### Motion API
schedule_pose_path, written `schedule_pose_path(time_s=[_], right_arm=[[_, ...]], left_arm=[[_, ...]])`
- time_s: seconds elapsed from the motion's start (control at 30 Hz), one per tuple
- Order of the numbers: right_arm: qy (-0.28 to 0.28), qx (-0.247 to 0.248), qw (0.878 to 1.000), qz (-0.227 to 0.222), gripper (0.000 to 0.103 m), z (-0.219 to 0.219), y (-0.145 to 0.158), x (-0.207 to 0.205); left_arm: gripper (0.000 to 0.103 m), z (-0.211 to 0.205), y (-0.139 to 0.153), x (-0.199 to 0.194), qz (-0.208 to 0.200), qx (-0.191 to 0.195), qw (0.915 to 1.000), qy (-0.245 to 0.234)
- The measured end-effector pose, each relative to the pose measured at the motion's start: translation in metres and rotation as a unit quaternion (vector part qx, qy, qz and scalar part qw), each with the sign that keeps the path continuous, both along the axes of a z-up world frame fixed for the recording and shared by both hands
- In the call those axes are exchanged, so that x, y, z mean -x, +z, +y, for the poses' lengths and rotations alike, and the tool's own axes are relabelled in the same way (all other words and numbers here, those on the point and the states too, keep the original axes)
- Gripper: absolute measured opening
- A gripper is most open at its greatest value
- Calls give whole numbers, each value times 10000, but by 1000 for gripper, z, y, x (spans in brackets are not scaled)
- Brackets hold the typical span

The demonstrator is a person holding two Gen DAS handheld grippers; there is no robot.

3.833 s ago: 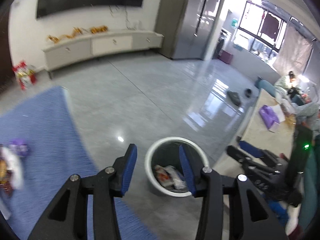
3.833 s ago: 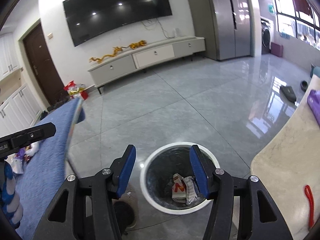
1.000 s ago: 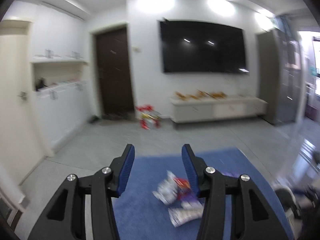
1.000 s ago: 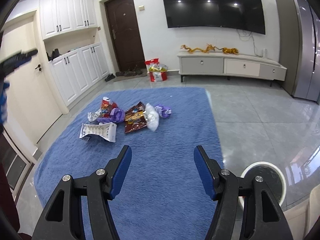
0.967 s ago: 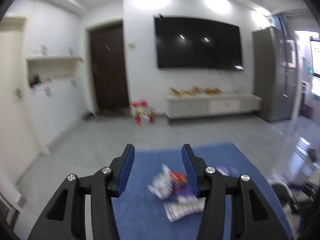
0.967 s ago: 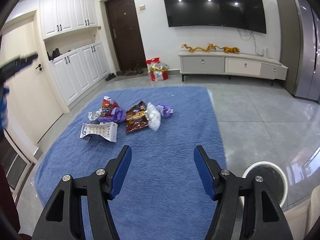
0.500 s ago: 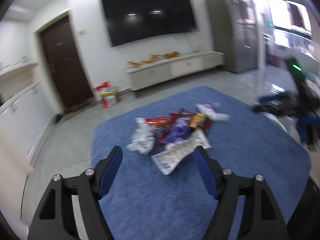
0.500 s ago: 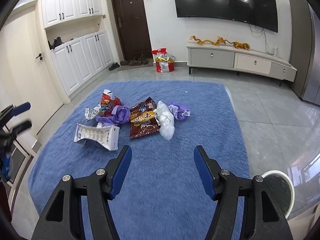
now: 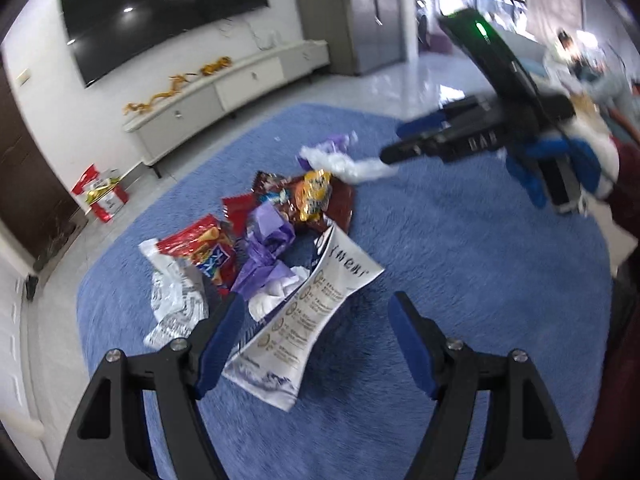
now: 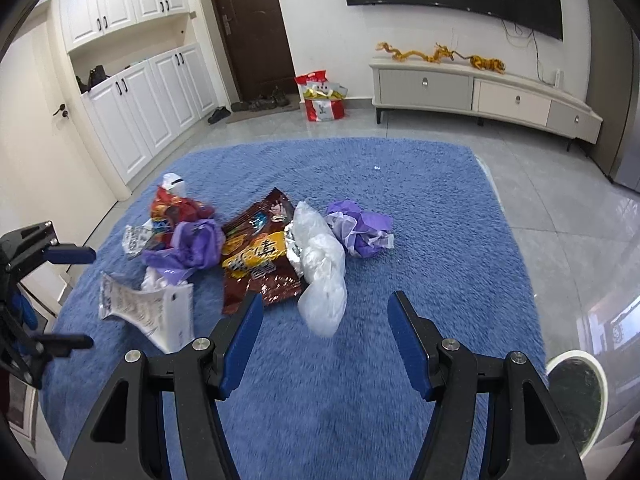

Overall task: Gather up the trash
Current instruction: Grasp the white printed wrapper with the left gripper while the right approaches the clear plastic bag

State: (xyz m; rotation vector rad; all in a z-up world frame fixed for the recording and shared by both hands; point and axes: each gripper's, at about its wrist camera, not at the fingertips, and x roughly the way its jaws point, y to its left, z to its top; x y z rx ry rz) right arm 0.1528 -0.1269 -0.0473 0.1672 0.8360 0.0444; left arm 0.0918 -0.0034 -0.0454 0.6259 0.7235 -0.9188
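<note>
Blue-padded left gripper [image 9: 312, 340] hangs wide, empty, over the white printed wrapper [image 9: 308, 320], its long axis running seven to one o'clock; thin film may slip. Right view: right gripper [image 10: 324, 340] is wide, empty, near the clear bag [image 10: 322, 276], lying roughly twelve-to-six; edges blur.

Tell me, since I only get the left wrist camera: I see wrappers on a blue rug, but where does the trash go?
Observer: A white-rimmed bin stands just past the rug's edge, at the lower right of the right wrist view.
Operator: Is the other gripper carrying anything?
Observer: No. The right gripper is open and empty, with the clear plastic bag just ahead of its fingers.
</note>
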Motion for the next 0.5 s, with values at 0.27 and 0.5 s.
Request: schedule_pose_path(time_s=[0.27, 0.5], right_arm=[[66, -1, 9997, 235, 63, 1, -21, -28], [162, -5, 9994, 315, 52, 4, -31, -43]], left_arm=[[59, 1, -38, -25, 441, -30, 9990, 49], [55, 18, -35, -23, 514, 245, 9979, 320]])
